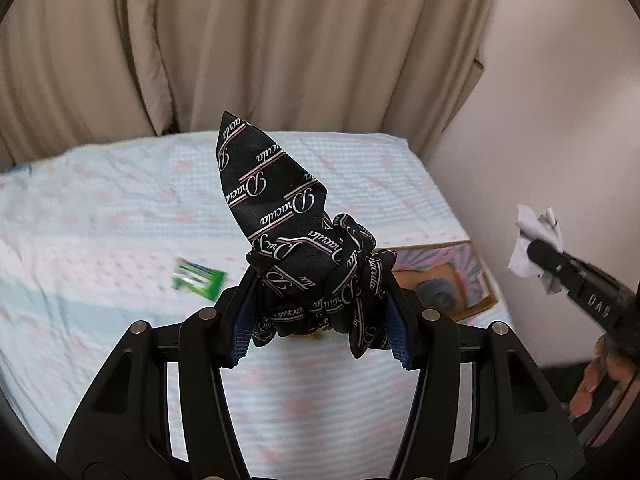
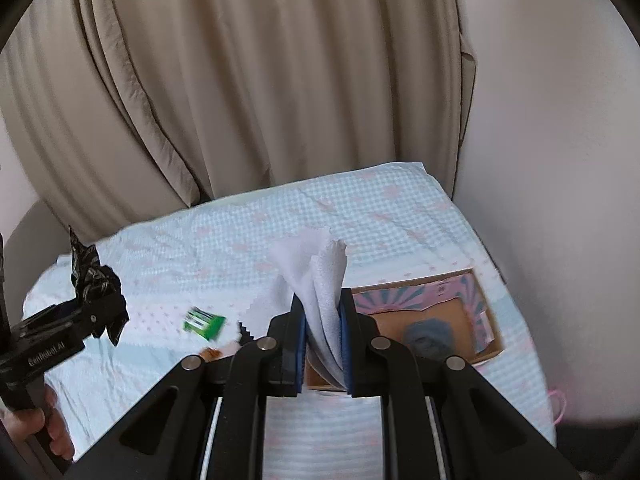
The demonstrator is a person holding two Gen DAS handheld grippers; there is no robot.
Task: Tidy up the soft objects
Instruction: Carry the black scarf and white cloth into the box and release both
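Left tool point(image 1: 320, 312) pinches the black scrunchie point(image 1: 296, 248) (tail upright); right tool point(image 2: 323, 344) clamps the white cloth point(image 2: 316, 280).

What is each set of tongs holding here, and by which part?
Left tongs: black lettered scrunchie, clamped at its bunched lower part. Right tongs: white cloth, pinched at its gathered lower folds.

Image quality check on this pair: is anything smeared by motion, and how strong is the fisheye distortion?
Left wrist view: the black patterned scarf in the left gripper is sharp, but the green packet on the bedspread is smeared; the curtain bows, corners vignetted black. Right wrist view: the white cloth in the right gripper is crisp, the cardboard box slightly soft, lighting even.
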